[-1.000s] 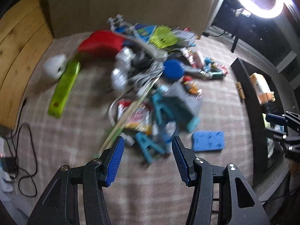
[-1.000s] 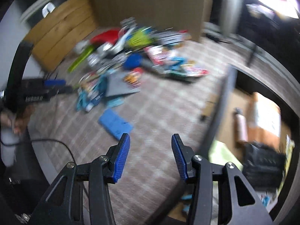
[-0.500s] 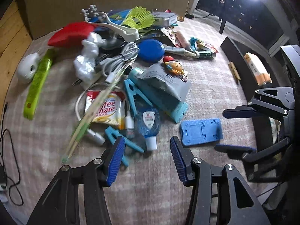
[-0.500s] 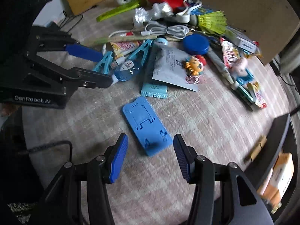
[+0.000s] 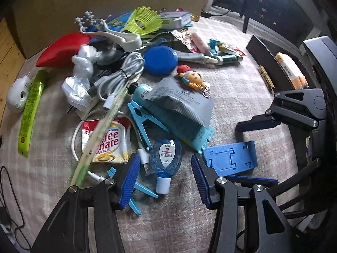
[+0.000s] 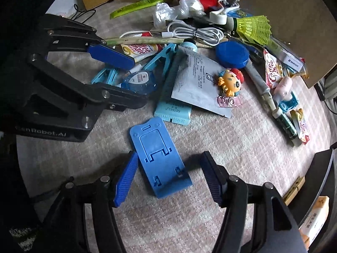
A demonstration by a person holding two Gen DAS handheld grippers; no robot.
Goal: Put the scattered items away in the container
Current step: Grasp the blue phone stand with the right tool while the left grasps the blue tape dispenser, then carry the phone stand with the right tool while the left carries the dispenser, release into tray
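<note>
Pale checked worktop (image 6: 242,147) carries the clutter; we judge the flat blue phone stand (image 6: 161,158), lying between the spread right tool (image 6: 168,177) pads, rigid, light, best pinched across its long edges, left tool (image 5: 166,181) likewise spread over the sanitizer bottle (image 5: 166,158).

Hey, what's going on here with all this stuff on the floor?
A person is tidying a scattered pile with two handheld grippers. The right gripper is open with its fingers on either side of a blue phone stand, not yet closed. The left gripper is open around a small sanitizer bottle. Neither holds anything yet. The black container sits to the right.
</note>
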